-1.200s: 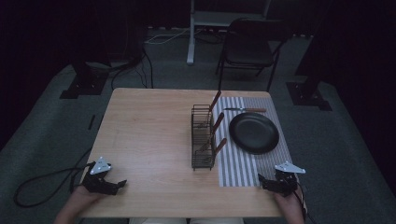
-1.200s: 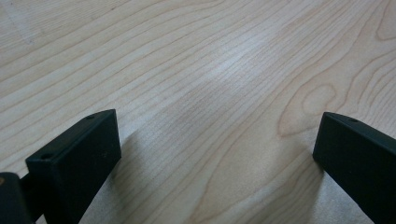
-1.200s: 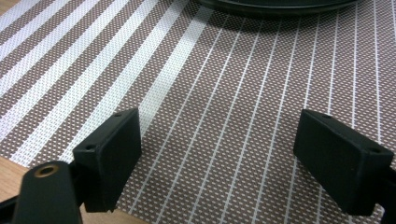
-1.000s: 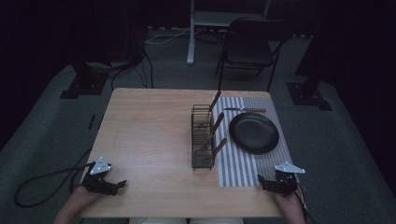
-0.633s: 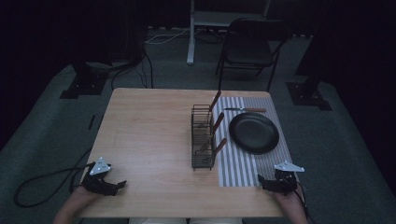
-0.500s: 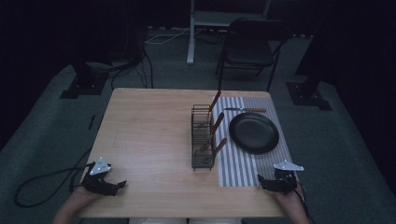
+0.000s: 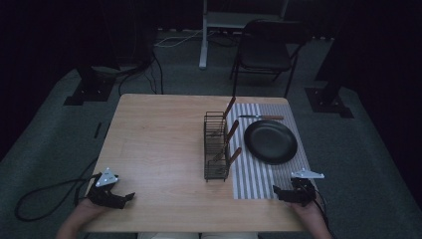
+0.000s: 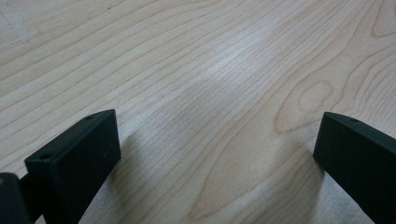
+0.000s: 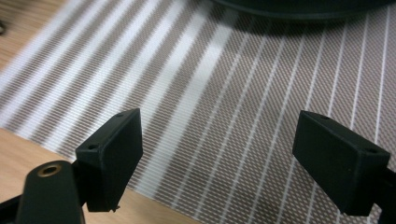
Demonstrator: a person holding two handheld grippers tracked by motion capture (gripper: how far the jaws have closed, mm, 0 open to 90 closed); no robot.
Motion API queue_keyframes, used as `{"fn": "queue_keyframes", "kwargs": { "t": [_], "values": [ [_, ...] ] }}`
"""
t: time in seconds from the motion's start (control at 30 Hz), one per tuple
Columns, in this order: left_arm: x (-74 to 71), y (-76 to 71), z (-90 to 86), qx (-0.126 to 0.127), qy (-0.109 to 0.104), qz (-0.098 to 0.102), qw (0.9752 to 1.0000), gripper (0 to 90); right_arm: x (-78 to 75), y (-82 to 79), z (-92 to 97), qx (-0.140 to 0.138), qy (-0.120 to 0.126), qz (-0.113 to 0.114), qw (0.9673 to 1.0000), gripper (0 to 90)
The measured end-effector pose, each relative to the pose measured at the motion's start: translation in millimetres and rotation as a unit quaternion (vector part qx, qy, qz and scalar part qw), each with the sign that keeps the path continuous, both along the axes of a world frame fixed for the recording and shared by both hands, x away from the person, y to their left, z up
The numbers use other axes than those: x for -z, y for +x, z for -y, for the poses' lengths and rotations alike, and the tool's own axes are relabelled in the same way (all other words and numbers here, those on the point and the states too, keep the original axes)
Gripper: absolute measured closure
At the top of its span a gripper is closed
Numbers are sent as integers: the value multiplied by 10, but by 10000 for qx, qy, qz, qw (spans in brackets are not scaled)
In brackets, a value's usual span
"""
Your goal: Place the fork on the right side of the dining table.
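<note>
Black plate (image 9: 299,7): cut off by the top edge in the right gripper view, rim alone visible.
Wire rack (image 7: 217,147): contents partly hidden; only wooden handles (image 7: 232,130) protrude, utensil type indeterminate.
Forearms: cropped at the bottom edge, high view.

High overview; claw cameras near table (image 7: 159,144)

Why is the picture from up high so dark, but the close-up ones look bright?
High view: dim room, black beyond the table, so the plate looks like a dark blob. Left gripper view: bright wood with a soft pale sheen and shadows beside the fingers. Right gripper view: well-lit striped mat, sharp nearby, blurrier toward the top.
</note>
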State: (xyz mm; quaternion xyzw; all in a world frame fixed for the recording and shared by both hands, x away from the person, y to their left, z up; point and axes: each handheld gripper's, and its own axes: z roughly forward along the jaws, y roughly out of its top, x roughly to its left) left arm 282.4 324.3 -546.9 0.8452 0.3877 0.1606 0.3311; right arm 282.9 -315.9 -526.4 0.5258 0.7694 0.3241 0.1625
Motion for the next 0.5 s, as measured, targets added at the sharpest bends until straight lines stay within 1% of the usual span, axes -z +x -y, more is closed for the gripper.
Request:
{"fn": "queue_keyframes", "kwargs": {
  "t": [0.03, 0.07, 0.23, 0.47, 0.5],
  "values": [
    [1, -1, 1, -3, -6, -4, 10000, 5, -30, 6, -6, -13, 30, 38, 10000, 161],
    [0, 0, 0, 2, 0, -4, 10000, 5, -64, 11, -14, -32, 57, 66, 10000, 185],
    [0, 0, 0, 2, -1, -4, 10000, 5, -256, 59, -58, -156, 306, 253, 9991, 186],
    [0, 0, 0, 2, 0, -5, 10000, 5, -480, 173, -162, -342, 421, 428, 9976, 187],
    [0, 0, 0, 1, -1, -4, 10000, 5, -508, 187, -179, -371, 440, 442, 9974, 207]
  ]
}}
